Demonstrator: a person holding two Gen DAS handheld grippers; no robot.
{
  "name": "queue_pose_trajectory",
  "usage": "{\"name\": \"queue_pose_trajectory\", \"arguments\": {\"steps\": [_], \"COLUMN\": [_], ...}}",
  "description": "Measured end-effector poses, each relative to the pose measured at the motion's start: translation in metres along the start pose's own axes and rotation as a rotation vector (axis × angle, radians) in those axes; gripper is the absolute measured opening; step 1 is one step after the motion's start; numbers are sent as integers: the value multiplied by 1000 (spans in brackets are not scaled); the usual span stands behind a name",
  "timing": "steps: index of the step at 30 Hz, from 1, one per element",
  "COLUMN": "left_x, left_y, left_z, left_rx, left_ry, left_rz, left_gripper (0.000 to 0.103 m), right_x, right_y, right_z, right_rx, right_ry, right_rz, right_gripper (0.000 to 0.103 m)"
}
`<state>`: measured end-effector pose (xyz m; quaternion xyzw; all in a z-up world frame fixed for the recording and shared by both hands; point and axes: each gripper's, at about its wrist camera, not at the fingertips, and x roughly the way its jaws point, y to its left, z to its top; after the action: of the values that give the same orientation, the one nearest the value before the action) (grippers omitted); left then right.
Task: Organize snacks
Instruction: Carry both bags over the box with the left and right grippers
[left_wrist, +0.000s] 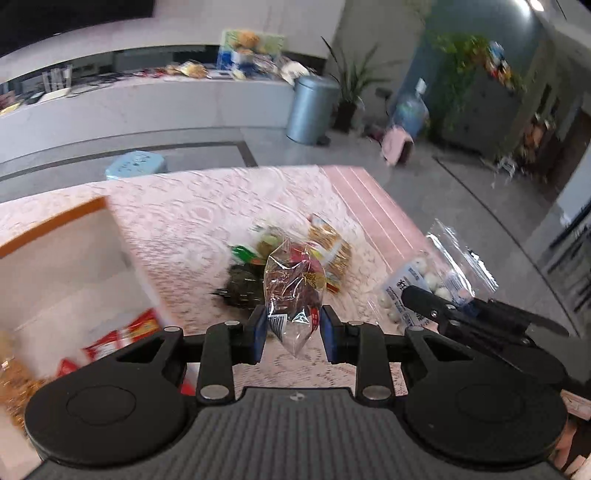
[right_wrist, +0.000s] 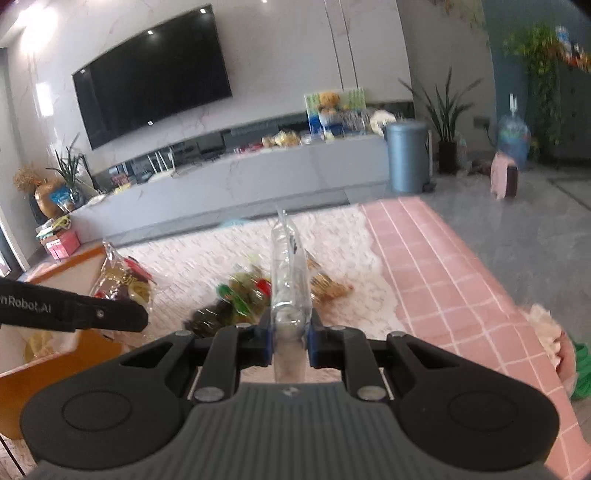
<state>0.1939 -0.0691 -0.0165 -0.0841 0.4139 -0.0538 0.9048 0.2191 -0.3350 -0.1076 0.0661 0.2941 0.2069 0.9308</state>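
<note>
Now, line by line:

Left claw (left_wrist: 293, 328): clenched on a clear bag of dark snacks (left_wrist: 293, 291), blue pads pressing its lower part from both sides — the bag stands upright between them, lifted off the counter.

Right claw (right_wrist: 290, 338): clenched on a clear zip bag of white round sweets (right_wrist: 286, 280), seen edge-on from its own camera; from the left wrist view the same bag (left_wrist: 439, 280) hangs out past the counter's right edge, held in the air.

Counter (right_wrist: 443, 266): covered by a pink checked cloth with a pale lace layer (left_wrist: 207, 206) over its middle and left part.

Loose snack pile (left_wrist: 291, 258): lying on the lace near the middle of the counter, toward the right edge — green, dark and gold-striped packets, blurred, touching one another.

Box (left_wrist: 70, 258): white inside with an orange rim, at the counter's left edge; red packets (left_wrist: 122, 339) and gold-wrapped pieces (left_wrist: 14, 387) lie in it.

Left claw's bag, from the right wrist view (right_wrist: 123, 280): just above the box's near corner.

Beyond the counter: a grey bin (right_wrist: 406, 158) on the floor by a long low cabinet (right_wrist: 258, 173), a television (right_wrist: 151, 77) on the wall.
</note>
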Motion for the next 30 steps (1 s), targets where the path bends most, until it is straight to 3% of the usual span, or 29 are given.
{"name": "queue_pose_trajectory", "arguments": {"steps": [9, 17, 23, 30], "left_x": [-52, -72, -57, -20], "left_y": [71, 119, 156, 192], "left_z": [-3, -6, -11, -21], "left_rx": [-134, -208, -248, -272], "left_ry": [-57, -92, -22, 93], "left_rz": [111, 122, 112, 136], "left_gripper": [34, 33, 33, 33], "right_x": [-27, -18, 15, 77], "right_y": [90, 170, 212, 241], "right_z": [19, 26, 26, 18], "right_rx": [-58, -191, -233, -267], "right_ry": [-50, -2, 125, 345], "right_rz": [196, 244, 275, 218], "right_gripper": [14, 14, 14, 14]}}
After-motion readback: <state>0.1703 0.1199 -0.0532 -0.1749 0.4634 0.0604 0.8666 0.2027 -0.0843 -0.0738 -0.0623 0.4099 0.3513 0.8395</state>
